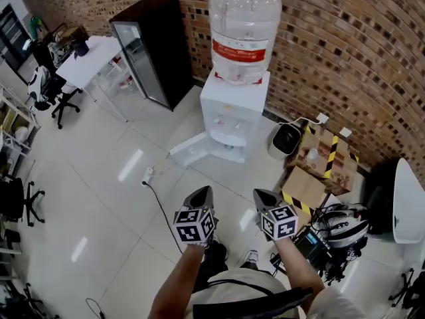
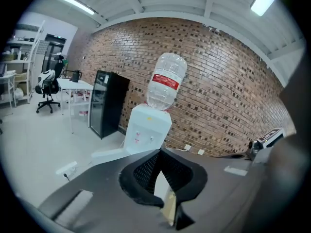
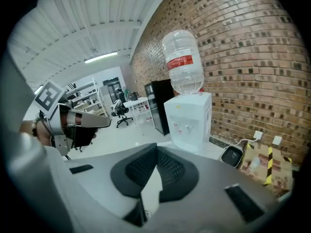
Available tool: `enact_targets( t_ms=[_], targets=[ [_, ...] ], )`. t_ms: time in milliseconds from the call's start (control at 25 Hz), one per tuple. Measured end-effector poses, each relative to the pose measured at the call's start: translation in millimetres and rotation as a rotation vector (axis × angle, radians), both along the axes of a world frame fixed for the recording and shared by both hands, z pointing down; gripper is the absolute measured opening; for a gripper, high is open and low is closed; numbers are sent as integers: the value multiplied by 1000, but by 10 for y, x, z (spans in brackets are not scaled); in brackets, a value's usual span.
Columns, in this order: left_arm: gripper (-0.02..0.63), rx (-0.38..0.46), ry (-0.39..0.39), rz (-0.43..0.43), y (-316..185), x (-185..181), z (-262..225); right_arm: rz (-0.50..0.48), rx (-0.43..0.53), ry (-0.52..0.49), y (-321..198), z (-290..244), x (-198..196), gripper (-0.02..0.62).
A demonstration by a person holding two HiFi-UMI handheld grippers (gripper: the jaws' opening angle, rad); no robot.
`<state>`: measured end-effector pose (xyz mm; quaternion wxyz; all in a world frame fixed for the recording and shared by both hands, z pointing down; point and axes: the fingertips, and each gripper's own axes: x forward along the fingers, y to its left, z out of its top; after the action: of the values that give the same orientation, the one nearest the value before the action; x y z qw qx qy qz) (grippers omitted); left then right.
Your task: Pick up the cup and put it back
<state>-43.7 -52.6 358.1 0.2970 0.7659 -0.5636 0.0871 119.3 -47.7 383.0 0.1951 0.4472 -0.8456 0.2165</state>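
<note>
Both grippers are empty and closed. The left gripper [image 1: 203,191] has its jaw tips meeting with nothing between them, and the right gripper [image 1: 263,195] is the same, fully pinched with no load. They're held side by side in front of the person, well clear of the floor and angled somewhat down toward the far wall. I can't find the cup in any view, not on the floor, not at either jaw, and nothing cup-like resolves at the water dispenser [image 1: 234,111]. The tap recess there is too small to read, so the cup's location is unconfirmed. My guess is it's at the dispenser, since that's what both grippers point at. The dispenser stands against the brick wall [image 1: 358,58], far and straight ahead, with the bottle [image 1: 244,28] upright on top. In the head view it sits about midway between the two grippers. In the left gripper view it's slightly left of the jaw line, and in the right gripper view slightly right of it. So neither hand looks clearly nearer, and either could reach. There's a wide stretch of open floor between the tips and the dispenser, so any pick needs an approach first, then the jaws opened before contact. Things to avoid: the black cabinet [image 1: 149,48] at far left, a white panel [image 1: 189,148] lying at the dispenser's foot on the left, a power strip [image 1: 149,174] with its cable on the near floor, and cardboard boxes [image 1: 320,159] on the right.
</note>
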Motion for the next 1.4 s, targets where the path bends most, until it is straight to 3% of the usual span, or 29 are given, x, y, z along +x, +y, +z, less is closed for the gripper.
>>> enact_targets(
  t_ms=[320, 600, 920, 1400],
  targets=[
    [3, 61, -7, -19, 607, 577, -308, -110, 70, -28, 600, -601, 346, 9],
    [2, 81, 10, -50, 937, 778, -486, -116, 96, -77, 843, -796, 465, 9],
    [2, 101, 7, -39, 1041, 894, -581, -95, 130, -68, 918, -903, 610, 11],
    [2, 112, 7, -10, 929, 832, -653, -100, 151, -55, 873, -1015, 431, 11]
  ],
)
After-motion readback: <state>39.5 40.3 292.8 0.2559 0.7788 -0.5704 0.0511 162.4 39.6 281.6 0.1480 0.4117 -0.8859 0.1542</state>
